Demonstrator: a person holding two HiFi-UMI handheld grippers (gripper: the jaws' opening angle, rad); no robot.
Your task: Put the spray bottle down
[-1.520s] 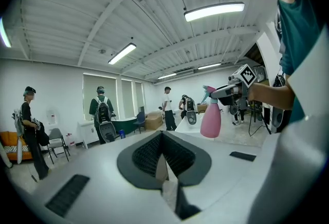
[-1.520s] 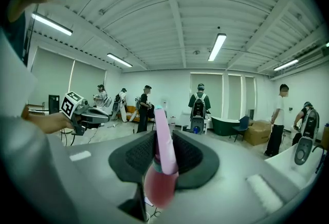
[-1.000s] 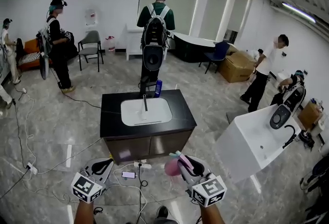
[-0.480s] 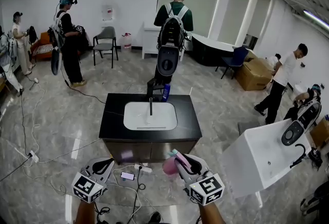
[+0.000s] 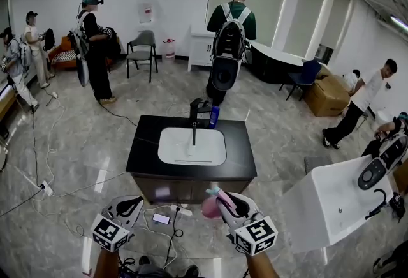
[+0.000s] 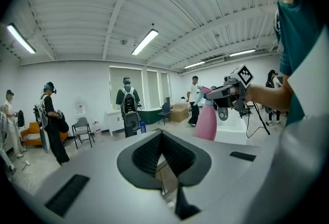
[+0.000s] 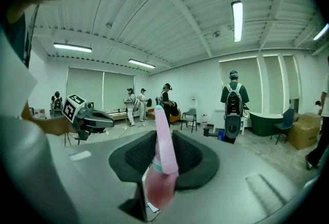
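Pink spray bottle (image 7: 160, 166) is in the right gripper (image 7: 163, 135), clamped between its two ribbed pads (image 7: 190, 155). The pads sit partway apart with the bottle's narrow upper part filling the gap. The thin top with the teal tip pokes up past the fingertips, and the fat pink body hangs under them, closer to the camera. From the left gripper view you can see it side-on: the body dangles below the right gripper's fingers, up in the air and resting on nothing.

The left gripper (image 6: 162, 135) is pinched closed, pads (image 6: 146, 153) meeting at the tips, nothing between them. It's off to the left of the right gripper's fingers, at about the same height, well apart from the spray bottle.

Straight ahead of both sets of fingertips, a good way off, is the counter (image 5: 143, 149), black with a white basin, a faucet (image 5: 194, 133) and a blue bottle (image 5: 214, 116) at its far edge. Under the fingers it's just floor with cables (image 5: 169, 219). Off to the right of the right fingers is a white sink (image 5: 331, 200).
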